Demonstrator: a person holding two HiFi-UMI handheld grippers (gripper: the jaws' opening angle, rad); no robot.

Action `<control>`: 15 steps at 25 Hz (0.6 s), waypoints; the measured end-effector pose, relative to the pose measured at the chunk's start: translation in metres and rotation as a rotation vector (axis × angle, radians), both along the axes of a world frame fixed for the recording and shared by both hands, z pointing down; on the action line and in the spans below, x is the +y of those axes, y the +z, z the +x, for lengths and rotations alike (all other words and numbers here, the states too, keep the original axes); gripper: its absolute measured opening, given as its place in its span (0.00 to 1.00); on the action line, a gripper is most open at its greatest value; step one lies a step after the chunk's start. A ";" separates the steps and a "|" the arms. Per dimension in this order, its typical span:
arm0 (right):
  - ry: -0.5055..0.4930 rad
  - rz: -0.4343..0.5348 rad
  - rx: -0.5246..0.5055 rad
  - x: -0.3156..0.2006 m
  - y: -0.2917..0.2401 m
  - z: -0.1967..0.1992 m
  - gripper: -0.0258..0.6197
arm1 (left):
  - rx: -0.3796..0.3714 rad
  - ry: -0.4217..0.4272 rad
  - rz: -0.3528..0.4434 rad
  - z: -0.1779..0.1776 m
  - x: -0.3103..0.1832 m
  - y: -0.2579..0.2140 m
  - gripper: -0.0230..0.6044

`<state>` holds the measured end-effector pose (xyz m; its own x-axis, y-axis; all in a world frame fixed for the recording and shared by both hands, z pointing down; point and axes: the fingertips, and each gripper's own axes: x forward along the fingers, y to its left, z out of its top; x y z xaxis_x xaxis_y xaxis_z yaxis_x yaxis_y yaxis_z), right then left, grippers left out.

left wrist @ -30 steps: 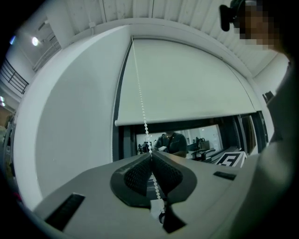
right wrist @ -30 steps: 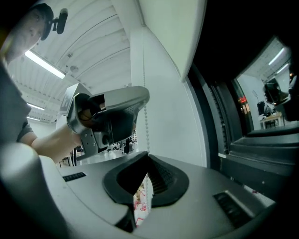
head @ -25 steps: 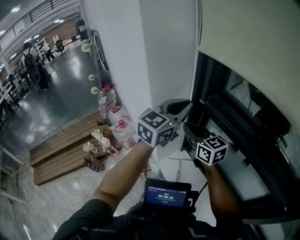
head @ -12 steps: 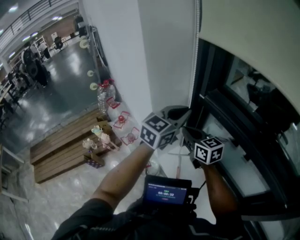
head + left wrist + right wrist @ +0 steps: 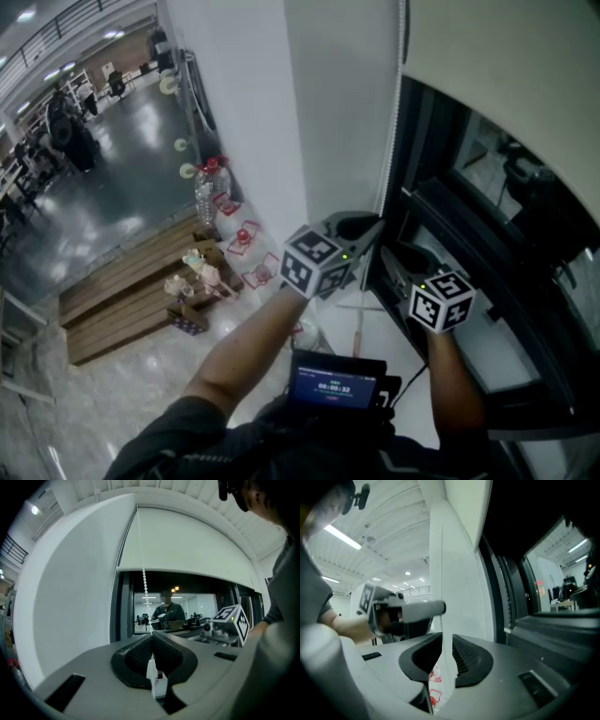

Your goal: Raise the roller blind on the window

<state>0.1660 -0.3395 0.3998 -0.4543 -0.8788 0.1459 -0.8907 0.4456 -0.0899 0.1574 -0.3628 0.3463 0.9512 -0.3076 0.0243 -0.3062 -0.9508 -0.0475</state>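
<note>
We have the roller blind (image 5: 187,545) partly raised: its lower edge hangs across the upper part of the window (image 5: 487,234), and dark glass and frame show below it, so part of the lift looks done and a good stretch of fabric is left to wind up. The bead chain (image 5: 144,578) drops along the left side of the frame, next to the white wall (image 5: 337,94), and runs straight into our left claw (image 5: 151,637), whose jaws are pressed together on it, holding the line taut at about sill height. Our right claw (image 5: 444,637) sits just beside and slightly below the left one; its jaws have just been opening and now stand apart, with the thin chain passing between the pads without being pinched. We judge this to be a hand-over-hand moment, with the left holding the chain while the right lets go to take a fresh hold. What remains, as far as we can see, is several more pulls until the blind's edge reaches the top of the window.
</note>
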 end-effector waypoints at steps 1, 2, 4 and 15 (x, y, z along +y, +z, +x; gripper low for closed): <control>0.001 0.037 -0.005 0.002 -0.019 0.002 0.17 | 0.007 0.002 -0.004 0.000 0.001 0.000 0.05; -0.001 0.074 -0.014 0.004 -0.038 0.004 0.17 | 0.009 0.006 -0.004 0.000 0.001 0.000 0.05; -0.021 0.158 -0.047 0.008 -0.079 0.003 0.17 | 0.006 0.015 0.002 0.002 0.004 0.000 0.05; -0.048 0.385 -0.003 -0.003 -0.196 -0.014 0.19 | -0.009 0.044 0.034 0.007 0.022 -0.004 0.05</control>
